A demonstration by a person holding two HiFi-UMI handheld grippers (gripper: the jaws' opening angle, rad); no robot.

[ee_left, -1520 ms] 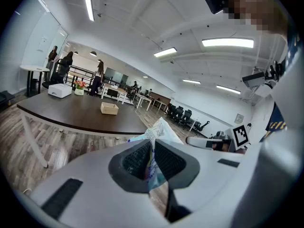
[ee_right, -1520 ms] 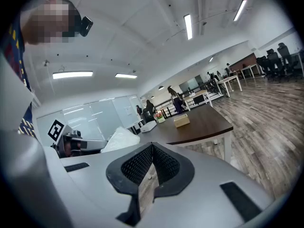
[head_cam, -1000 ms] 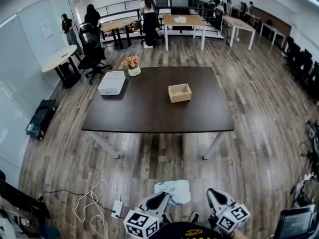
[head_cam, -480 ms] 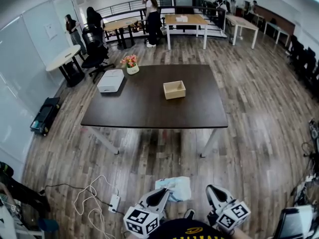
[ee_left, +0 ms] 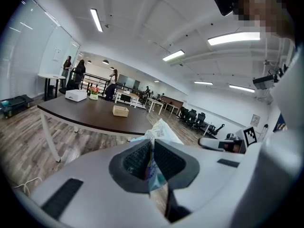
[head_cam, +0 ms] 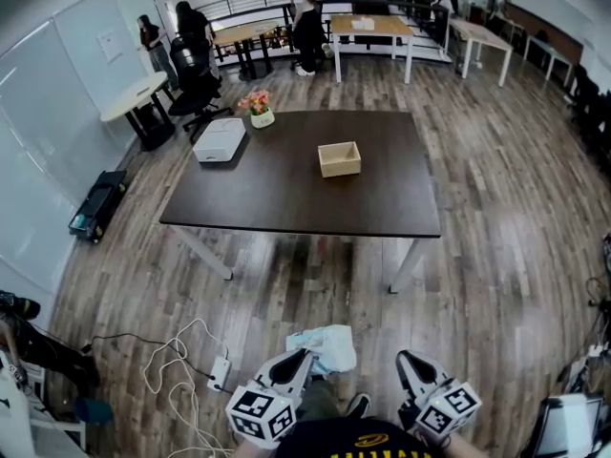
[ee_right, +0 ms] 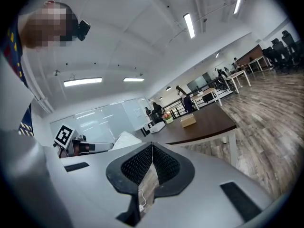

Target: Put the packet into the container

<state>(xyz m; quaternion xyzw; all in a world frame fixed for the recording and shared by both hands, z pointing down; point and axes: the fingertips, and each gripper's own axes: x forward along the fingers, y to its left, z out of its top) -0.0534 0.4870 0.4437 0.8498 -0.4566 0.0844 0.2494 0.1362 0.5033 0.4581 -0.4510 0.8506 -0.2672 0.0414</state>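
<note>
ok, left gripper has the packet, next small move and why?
Probably step forward toward the dark table, carrying the packet: the left gripper is shut on it, but the open wooden box sits mid-table, far ahead, so it likely can't be reached from here.

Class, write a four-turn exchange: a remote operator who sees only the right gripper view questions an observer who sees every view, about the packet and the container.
Operator: My right gripper is shut on nothing. Who has the packet?
Observer: The left gripper is shut on the packet; its crumpled top sticks out beyond the jaws.
Operator: I see the container only from the side. Is anything in it?
Observer: The head view looks down into the container on the table: it appears empty.
</note>
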